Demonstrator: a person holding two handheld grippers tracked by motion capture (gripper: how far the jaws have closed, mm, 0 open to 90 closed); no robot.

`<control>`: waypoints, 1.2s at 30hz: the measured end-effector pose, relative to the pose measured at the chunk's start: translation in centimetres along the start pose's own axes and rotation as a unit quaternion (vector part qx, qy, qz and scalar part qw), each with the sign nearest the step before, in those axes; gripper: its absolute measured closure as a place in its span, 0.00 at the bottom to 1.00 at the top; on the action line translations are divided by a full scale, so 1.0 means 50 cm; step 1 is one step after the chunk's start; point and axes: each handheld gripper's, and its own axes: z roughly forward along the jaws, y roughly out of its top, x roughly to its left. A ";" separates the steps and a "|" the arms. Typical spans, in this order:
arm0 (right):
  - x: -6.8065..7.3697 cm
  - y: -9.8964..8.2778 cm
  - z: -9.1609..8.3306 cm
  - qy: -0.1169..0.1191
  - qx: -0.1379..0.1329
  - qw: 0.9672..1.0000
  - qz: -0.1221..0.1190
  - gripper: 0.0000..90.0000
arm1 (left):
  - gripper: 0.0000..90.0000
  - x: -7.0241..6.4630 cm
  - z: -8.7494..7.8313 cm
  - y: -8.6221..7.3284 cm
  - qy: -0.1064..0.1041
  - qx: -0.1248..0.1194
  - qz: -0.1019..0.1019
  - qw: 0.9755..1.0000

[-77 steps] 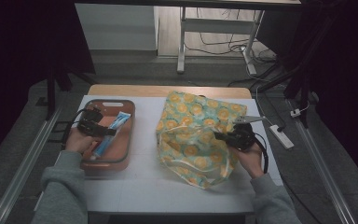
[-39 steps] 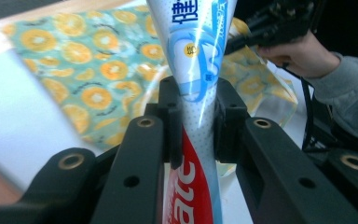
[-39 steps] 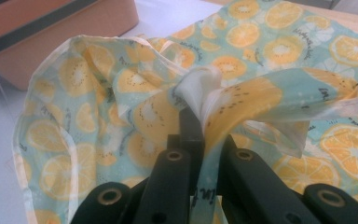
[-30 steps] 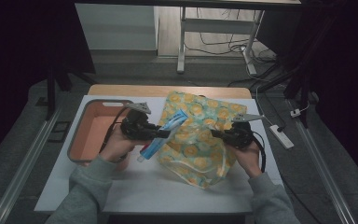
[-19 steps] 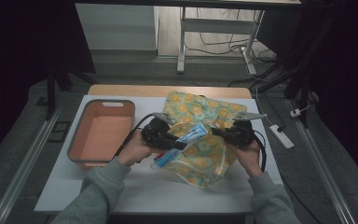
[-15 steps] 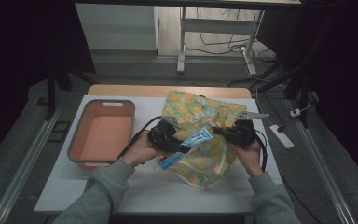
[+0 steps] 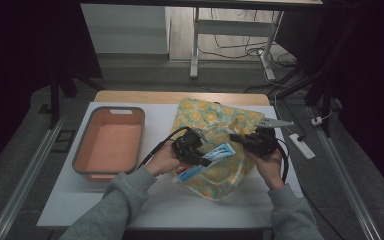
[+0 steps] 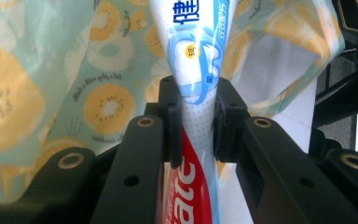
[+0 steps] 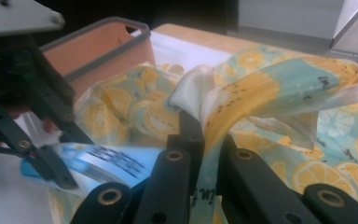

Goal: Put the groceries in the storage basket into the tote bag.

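Note:
A fruit-print cloth bag lies on the white table, its mouth lifted. My right gripper is shut on the bag's rim and holds it up. My left gripper is shut on a blue, white and red toothpaste tube, clamped across its middle. The tube's upper end points at the bag's opening. In the right gripper view the tube lies low at the left, just before the raised fabric.
A salmon-coloured tray with a grey rim stands on the left of the table. A white power strip lies off the table's right edge. Cables trail from both grippers.
My left gripper has carried the toothpaste tube from the tray rightward and down to the bag's mouth. The right gripper has stayed put, holding the rim.

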 end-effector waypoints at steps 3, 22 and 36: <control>0.005 0.003 -0.007 0.000 -0.007 1.000 -0.003 0.99 | 0.84 0.003 0.013 0.013 0.002 0.003 -0.004 1.000; 0.022 -0.003 0.007 0.011 -0.001 1.000 -0.005 0.99 | 0.84 0.075 0.065 0.044 0.032 -0.049 -0.055 0.997; 0.016 -0.016 0.027 0.014 0.019 1.000 0.001 0.99 | 0.83 0.121 0.113 0.045 0.065 -0.055 -0.067 0.994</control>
